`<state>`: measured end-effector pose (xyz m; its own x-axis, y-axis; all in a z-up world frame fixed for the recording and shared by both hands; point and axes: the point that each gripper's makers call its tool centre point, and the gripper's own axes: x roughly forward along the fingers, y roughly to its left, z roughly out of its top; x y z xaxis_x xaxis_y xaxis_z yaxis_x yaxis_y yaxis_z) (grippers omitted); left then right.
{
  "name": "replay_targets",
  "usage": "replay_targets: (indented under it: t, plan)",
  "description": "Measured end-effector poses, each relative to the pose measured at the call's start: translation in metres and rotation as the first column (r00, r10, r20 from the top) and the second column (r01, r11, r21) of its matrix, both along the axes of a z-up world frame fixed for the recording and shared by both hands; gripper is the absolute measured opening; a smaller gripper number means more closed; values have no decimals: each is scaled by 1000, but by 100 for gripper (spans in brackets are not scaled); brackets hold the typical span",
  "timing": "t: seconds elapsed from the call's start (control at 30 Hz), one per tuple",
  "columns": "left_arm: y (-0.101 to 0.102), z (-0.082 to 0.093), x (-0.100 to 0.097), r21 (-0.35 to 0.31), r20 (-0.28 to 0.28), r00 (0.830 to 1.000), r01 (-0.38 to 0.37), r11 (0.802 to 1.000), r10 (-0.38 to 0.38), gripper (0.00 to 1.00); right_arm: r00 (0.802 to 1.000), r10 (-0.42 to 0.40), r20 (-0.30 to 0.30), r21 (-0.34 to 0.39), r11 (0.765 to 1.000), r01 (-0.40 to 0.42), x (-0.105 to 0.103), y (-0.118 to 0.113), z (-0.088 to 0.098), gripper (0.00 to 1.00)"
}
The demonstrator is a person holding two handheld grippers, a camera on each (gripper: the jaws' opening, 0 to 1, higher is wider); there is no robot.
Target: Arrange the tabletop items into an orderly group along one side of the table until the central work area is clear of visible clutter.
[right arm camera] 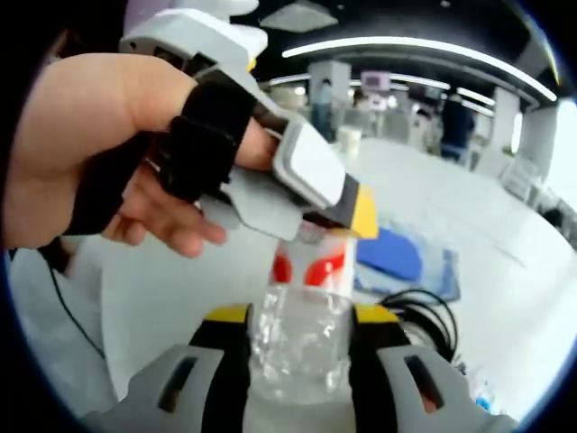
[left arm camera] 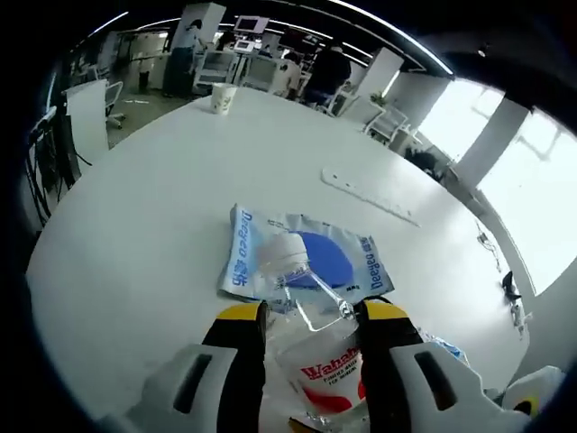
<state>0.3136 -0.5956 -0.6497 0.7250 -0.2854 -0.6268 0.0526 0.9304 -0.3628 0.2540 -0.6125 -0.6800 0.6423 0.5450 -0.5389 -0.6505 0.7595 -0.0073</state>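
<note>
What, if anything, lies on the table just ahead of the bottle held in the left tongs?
A blue and white packet lies flat directly beyond the bottle in the left tongs. Farther off are a ruler and a paper cup.

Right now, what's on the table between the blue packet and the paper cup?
Nothing: in the left gripper view, bare white table runs from the blue packet to the paper cup.

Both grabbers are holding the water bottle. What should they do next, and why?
Probably let one gripper go. The left gripper and the right gripper both pinch the bottle, and one could carry it. It hangs above the blue packet mid-table, so carry it toward the edge near the cup.
</note>
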Motion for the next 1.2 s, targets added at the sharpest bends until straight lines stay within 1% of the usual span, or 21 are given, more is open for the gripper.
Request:
replay_targets:
  t: [0.03,0.13,0.17,0.23,0.27,0.3,0.33,0.37,0.4,0.43,0.47,0.5,0.6,0.67,0.7,0.73,0.77,0.83,0.9,1.03,1.2]
  plan:
    - [1,7,1,25,30,1000,10,1000,-11,38,1000,-3,12,7,1000,3,2,1,3,38]
    - [3,17,1,74,73,997,28,997,-33,38,999,-5,33,14,1000,5,4,5,9,37]
    - [5,21,0,97,100,994,33,995,-42,38,999,-7,38,16,1000,6,4,7,10,37]
    - [6,26,-2,131,130,989,48,990,-65,38,999,-13,45,20,1000,12,5,10,11,37]
    - [7,29,-3,166,147,985,61,984,-86,38,999,-19,46,25,1000,18,5,12,10,36]
    - [7,31,-5,182,161,982,73,980,-103,38,999,-26,46,28,999,25,6,13,10,36]
    - [5,34,-5,213,192,971,101,972,-143,38,998,-40,42,36,999,39,6,14,10,36]
    - [4,36,-7,225,202,967,110,968,-157,38,998,-52,29,48,998,51,6,15,8,36]
    - [2,39,-8,220,230,957,126,967,-177,37,998,-67,15,59,996,66,6,15,7,36]
    - [2,40,-10,227,236,953,135,964,-189,37,997,-77,7,69,995,77,6,15,6,36]
    - [3,41,-10,239,254,945,144,960,-205,36,997,-75,14,67,995,73,7,16,6,36]
    - [2,44,-10,252,278,931,166,953,-236,36,996,-85,25,70,994,83,8,17,6,36]
    - [8,41,-7,229,291,928,169,959,-233,36,992,-104,67,70,993,99,12,18,6,35]
    - [7,41,-6,220,311,916,191,957,-254,36,985,-137,105,55,990,132,16,17,5,35]
    - [5,43,-5,234,329,902,208,950,-279,36,981,-156,116,64,987,149,17,17,6,35]
    - [4,44,-5,243,336,897,214,946,-289,36,976,-185,118,92,980,175,20,19,7,35]
    - [3,46,-4,259,345,887,225,939,-308,36,971,-206,122,110,975,193,21,19,7,35]
    - [4,46,-3,285,354,875,236,929,-331,36,963,-236,131,136,966,219,23,23,7,35]
    - [5,45,-2,297,356,869,244,923,-344,36,959,-247,139,142,963,227,25,26,3,35]
    - [13,36,0,281,359,869,246,927,-340,36,948,-262,178,143,961,238,30,29,-5,35]
    - [12,31,2,267,376,852,278,923,-366,36,932,-288,221,149,954,259,34,28,-9,35]
